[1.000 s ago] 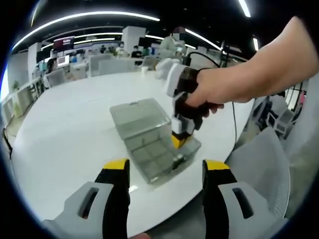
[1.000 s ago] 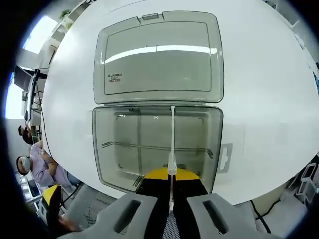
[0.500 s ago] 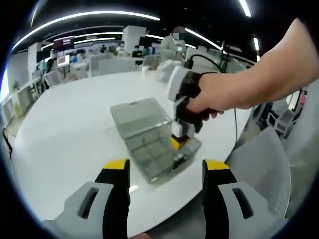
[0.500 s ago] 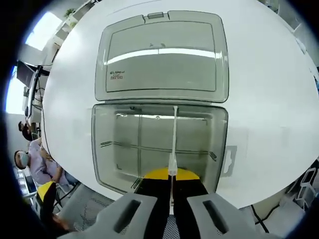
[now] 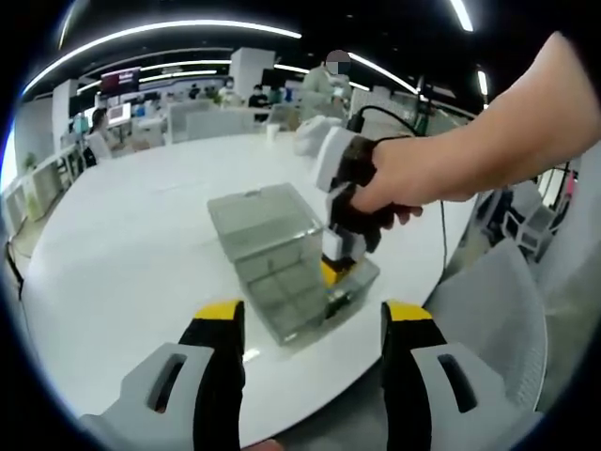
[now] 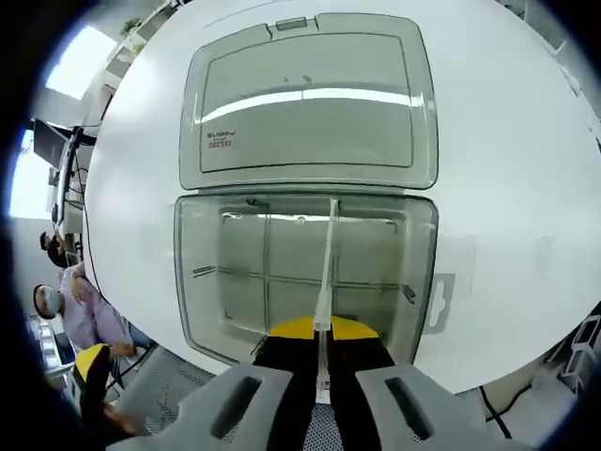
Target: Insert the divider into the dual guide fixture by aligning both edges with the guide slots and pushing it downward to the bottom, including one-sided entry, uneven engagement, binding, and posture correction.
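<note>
A clear plastic box point(image 6: 300, 272) lies on the white table with its hinged lid point(image 6: 305, 99) folded open beyond it. Dividers inside split it into compartments. My right gripper point(image 6: 321, 349) is shut on a thin translucent divider point(image 6: 327, 258), seen edge-on, reaching from the near wall to the far wall of the box. In the left gripper view the same box point(image 5: 282, 258) sits mid-table, and a hand holds the right gripper point(image 5: 340, 246) pointing down into its near right side. My left gripper point(image 5: 315, 324) hangs open short of the box, holding nothing.
The round white table point(image 5: 122, 216) has bare surface left of the box. A grey mesh chair point(image 5: 498, 310) stands at the right edge. Desks, chairs and people fill the office behind. A seated person point(image 6: 80, 315) shows beside the table's edge.
The right gripper view has closed in slightly on the box, which looks a little larger. The divider stays clamped and now leans slightly. The left gripper has not moved.
</note>
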The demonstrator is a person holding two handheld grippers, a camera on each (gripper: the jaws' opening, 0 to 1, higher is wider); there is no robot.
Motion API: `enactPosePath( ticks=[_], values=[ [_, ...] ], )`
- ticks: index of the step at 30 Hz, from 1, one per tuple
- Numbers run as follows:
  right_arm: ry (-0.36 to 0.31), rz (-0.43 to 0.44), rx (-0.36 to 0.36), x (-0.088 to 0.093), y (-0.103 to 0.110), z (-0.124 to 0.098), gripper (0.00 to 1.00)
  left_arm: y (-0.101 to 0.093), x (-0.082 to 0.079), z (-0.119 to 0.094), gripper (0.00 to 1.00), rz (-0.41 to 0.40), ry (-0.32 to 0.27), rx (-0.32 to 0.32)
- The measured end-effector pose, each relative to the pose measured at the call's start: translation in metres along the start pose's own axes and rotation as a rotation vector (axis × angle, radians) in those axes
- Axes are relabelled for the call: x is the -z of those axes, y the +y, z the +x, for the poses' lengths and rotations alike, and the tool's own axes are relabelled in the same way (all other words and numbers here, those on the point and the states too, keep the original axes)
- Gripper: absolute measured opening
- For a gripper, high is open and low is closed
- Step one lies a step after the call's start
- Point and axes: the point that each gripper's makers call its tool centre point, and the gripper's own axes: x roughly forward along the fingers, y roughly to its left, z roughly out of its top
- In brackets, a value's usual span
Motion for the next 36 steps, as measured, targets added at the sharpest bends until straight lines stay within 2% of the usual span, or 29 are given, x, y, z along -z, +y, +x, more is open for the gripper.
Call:
enactPosePath(
  ticks=[3, 7, 16, 30, 36],
  values=[
    [-0.015, -0.015, -0.006, -0.0029, -0.003, -0.0026, 0.03, 0.0001, 0.0, 0.0002, 0.57, -0.001, 0.0, 0.001],
    [-0.013, 0.009, -0.026, -0.0057, -0.0047, -0.0032, 0.05, 0.0001, 0.0, 0.0003, 0.57, -0.002, -0.001, 0.002],
    [-0.008, 0.001, -0.045, -0.0029, -0.0008, -0.0035, 0.0, 0.0, -0.0004, 0.0003, 0.57, -0.002, -0.004, 0.004],
    [-0.015, -0.026, -0.019, -0.0006, 0.0, -0.0051, 0.0, 0.0004, -0.0006, -0.0001, 0.57, -0.005, -0.005, 0.003],
    [-0.01, -0.011, -0.017, -0.0012, -0.0009, -0.0054, 0.0, 0.0012, -0.0008, 0.0001, 0.57, -0.007, -0.006, 0.001]
  ],
)
